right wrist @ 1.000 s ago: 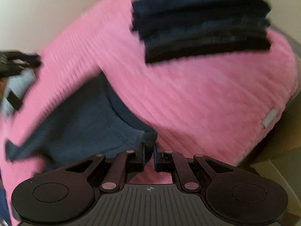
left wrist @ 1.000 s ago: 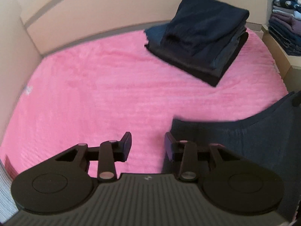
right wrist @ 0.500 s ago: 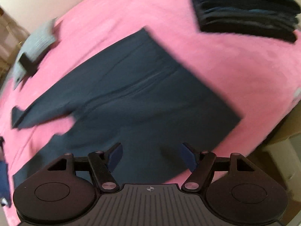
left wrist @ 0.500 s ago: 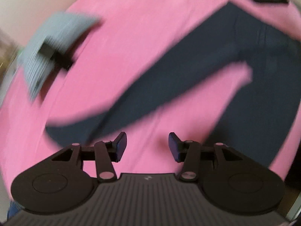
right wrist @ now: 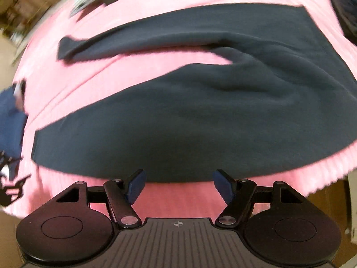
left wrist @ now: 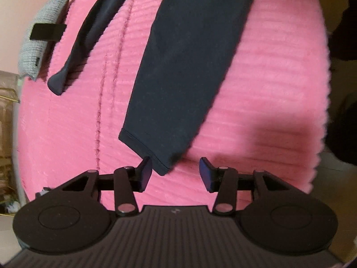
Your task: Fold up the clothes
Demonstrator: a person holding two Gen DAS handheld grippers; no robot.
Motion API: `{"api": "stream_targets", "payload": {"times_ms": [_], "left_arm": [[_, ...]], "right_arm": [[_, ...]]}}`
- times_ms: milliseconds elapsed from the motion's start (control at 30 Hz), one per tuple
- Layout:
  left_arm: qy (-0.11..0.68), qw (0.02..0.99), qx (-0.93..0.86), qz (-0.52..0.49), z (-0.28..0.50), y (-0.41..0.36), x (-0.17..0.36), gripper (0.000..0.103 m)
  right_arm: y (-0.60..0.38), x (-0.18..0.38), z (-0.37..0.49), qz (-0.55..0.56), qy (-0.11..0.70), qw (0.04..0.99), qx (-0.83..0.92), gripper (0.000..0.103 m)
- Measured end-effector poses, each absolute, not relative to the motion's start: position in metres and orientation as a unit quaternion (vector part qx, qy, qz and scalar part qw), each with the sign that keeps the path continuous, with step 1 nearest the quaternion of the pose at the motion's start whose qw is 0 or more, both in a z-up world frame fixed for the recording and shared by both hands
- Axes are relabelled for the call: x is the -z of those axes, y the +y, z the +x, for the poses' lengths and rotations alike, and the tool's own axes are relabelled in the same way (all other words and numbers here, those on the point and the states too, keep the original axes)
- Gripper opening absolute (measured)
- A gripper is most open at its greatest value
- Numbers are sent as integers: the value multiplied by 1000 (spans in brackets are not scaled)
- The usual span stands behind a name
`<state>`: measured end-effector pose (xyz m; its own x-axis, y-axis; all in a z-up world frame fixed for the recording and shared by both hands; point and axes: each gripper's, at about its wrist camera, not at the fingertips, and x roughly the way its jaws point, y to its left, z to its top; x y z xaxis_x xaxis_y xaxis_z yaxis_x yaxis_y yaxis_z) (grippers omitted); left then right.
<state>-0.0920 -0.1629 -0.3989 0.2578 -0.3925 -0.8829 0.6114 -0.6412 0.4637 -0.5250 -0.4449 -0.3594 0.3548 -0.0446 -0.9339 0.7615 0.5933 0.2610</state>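
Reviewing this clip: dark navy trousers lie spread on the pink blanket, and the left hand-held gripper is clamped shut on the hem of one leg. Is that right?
Not quite. The left wrist view shows the left hand-held gripper open, its fingers apart at the leg hem, not clamped on it. The dark navy trousers do lie spread on the pink blanket.

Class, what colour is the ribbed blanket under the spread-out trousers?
The fuzzy ribbed blanket is bright pink, clearest in the left wrist view.
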Motion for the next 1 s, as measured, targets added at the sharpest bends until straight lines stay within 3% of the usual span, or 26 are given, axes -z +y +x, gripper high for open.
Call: {"api": "stream_targets", "payload": {"times_ms": [133, 167, 233, 267, 600, 733, 833, 1000], "left_arm": [[42, 415, 600, 683, -92, -171, 429, 37], [32, 415, 598, 685, -92, -173, 435, 30], [32, 418, 595, 686, -91, -178, 442, 5], [37, 420, 595, 685, -90, -178, 441, 3], [104, 435, 580, 681, -105, -90, 373, 2], [135, 426, 570, 690, -122, -72, 394, 3], [184, 415, 549, 701, -122, -69, 409, 11], [252, 463, 526, 667, -90, -65, 395, 15]], "right_arm": [[-438, 361, -510, 338, 517, 745, 251, 71], [-438, 362, -508, 331, 523, 745, 248, 71], [-440, 365, -506, 321, 531, 745, 245, 71], [-442, 365, -508, 319, 534, 743, 246, 71], [-450, 355, -540, 329, 538, 733, 255, 71], [-450, 361, -549, 349, 541, 720, 257, 71], [-447, 361, -550, 350, 546, 718, 254, 71], [-444, 358, -551, 348, 545, 719, 254, 71]]}}
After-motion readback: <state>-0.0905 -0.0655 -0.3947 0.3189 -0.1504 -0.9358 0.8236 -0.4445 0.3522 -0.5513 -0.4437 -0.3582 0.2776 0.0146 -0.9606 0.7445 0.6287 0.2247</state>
